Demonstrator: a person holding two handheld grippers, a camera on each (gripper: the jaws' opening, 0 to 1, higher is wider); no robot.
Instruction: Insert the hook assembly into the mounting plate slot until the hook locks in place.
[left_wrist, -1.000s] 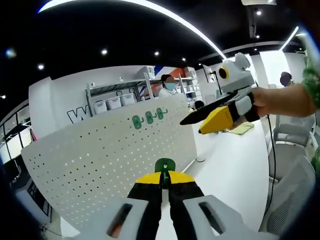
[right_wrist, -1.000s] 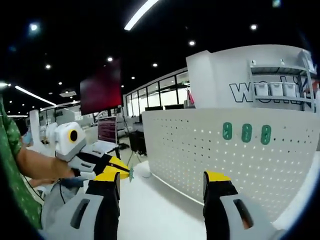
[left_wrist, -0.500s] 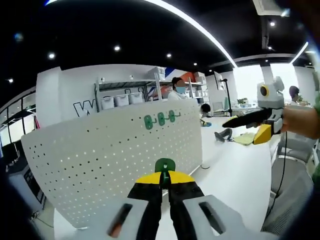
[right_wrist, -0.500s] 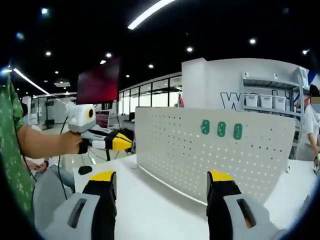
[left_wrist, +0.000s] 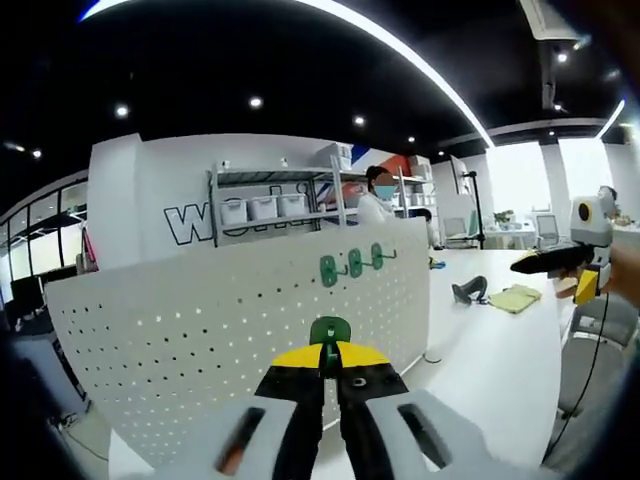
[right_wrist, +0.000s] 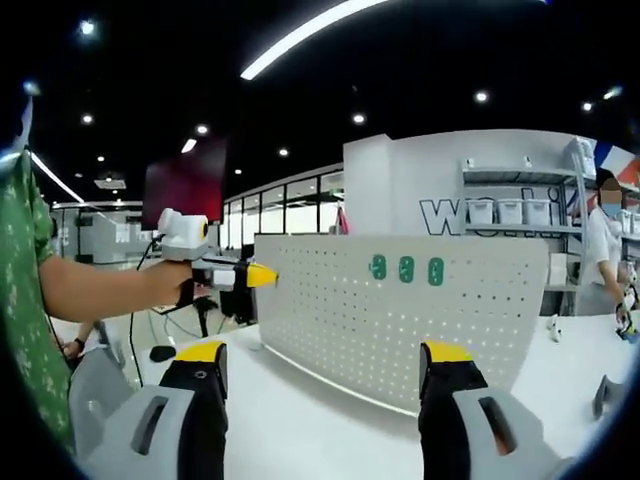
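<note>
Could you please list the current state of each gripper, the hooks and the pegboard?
Left gripper: shut on green hook.
Right gripper: open, holding nothing.
Pegboard: standing upright on white table.
Three mounted hooks: in a row near pegboard's top edge.

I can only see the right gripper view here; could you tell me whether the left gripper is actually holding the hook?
Observer: Yes. In the left gripper view, the left gripper is shut on a green hook, facing the pegboard.
Operator: Thank you. Is anything lying on the table that I cannot see?
Observer: A yellowish cloth lies on the white table, past the pegboard's end.
</note>
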